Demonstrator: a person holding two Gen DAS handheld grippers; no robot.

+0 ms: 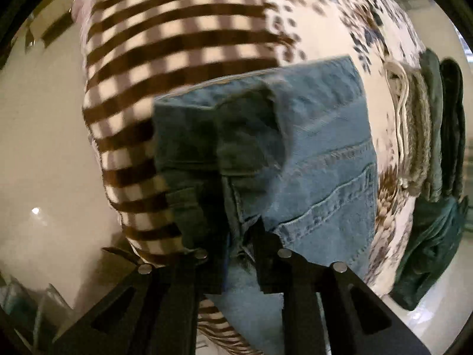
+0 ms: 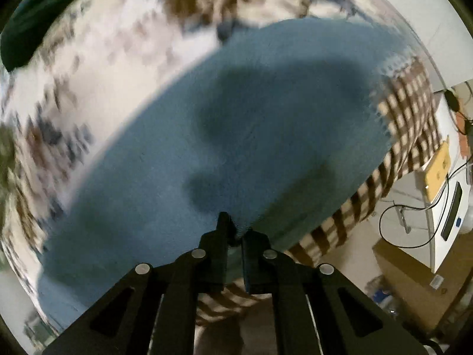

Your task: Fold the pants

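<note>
A pair of blue denim pants (image 1: 310, 159) lies on a bed with a flowered sheet (image 1: 340, 23) and a brown checked blanket (image 1: 177, 44). In the left wrist view the pants are doubled over, with a pocket seam showing. My left gripper (image 1: 236, 236) is shut on the pants' near edge. In the right wrist view the pants (image 2: 266, 124) spread wide and smooth, blurred. My right gripper (image 2: 236, 230) is shut on the near edge of the pants.
A stack of folded clothes (image 1: 428, 124) in grey, cream and dark green sits at the bed's right side. Cardboard boxes (image 2: 414, 275), a white appliance (image 2: 452, 207) and cables (image 2: 414, 222) stand on the floor to the right. Pale floor (image 1: 44, 148) lies left of the bed.
</note>
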